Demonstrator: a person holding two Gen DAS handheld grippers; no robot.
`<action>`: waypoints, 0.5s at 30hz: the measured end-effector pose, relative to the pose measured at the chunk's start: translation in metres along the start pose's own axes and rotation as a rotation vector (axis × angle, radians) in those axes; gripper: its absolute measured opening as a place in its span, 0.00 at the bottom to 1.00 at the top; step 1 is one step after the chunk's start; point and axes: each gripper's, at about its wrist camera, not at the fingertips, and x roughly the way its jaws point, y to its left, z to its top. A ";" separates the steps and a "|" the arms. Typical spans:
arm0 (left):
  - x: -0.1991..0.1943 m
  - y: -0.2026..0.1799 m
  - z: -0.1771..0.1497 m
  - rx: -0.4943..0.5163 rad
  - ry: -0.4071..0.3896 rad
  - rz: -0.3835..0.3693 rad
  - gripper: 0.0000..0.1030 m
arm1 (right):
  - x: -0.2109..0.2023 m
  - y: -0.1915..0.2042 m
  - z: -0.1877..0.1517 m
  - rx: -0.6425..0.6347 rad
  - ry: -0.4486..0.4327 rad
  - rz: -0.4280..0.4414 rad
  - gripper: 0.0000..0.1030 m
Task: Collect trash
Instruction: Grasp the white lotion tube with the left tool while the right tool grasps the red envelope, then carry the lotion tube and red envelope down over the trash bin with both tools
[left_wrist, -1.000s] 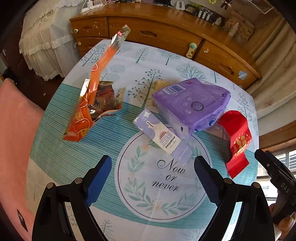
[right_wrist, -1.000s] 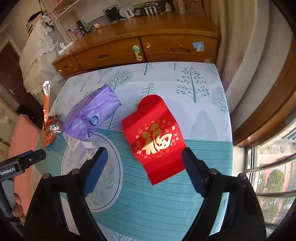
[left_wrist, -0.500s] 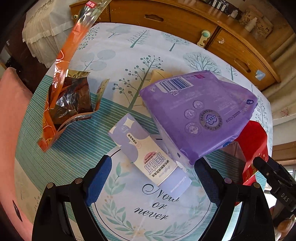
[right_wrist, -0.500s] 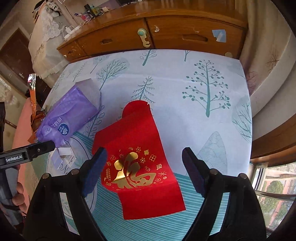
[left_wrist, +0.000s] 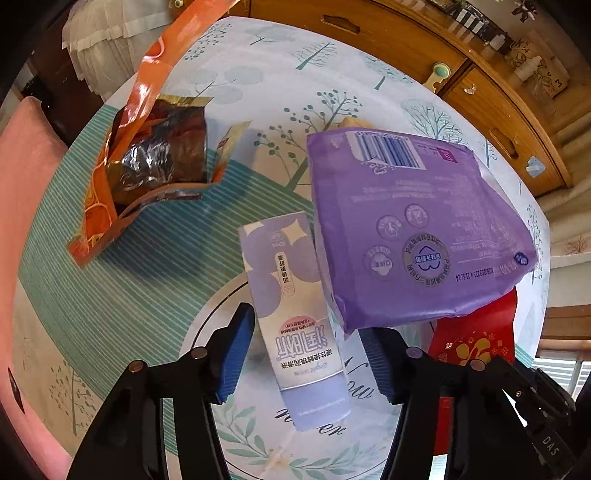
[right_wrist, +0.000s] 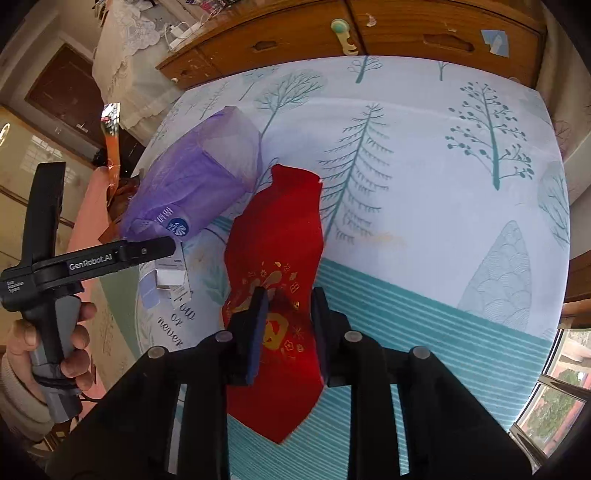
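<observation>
Your left gripper (left_wrist: 308, 356) is pointing steeply down at the table (left_wrist: 147, 295), and its jaws have just been closing around the lilac tube (left_wrist: 295, 314). The tube is lying between the two blue pads, though a gap is still showing on each side, so the pads are not yet pressing on it. Just beyond the right pad, the purple pack (left_wrist: 417, 229) is overhanging the tube. The torn orange wrapper (left_wrist: 147, 155) is standing well off to the far left.

Your right gripper (right_wrist: 288, 325) has also just been closing, and its narrowed jaws are pinching the red envelope (right_wrist: 280, 236), which is bunching up between the pads. Your left hand (right_wrist: 48, 347) is showing at that view's left edge, gripping its handle.
</observation>
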 end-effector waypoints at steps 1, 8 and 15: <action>0.000 0.004 -0.003 -0.004 0.005 -0.014 0.52 | 0.001 0.003 -0.002 0.001 0.004 0.013 0.16; -0.007 0.031 -0.029 0.010 0.022 -0.089 0.37 | 0.002 0.031 -0.011 0.001 0.007 0.088 0.06; -0.026 0.040 -0.045 0.064 -0.027 -0.113 0.31 | -0.006 0.048 -0.014 0.029 -0.001 0.101 0.03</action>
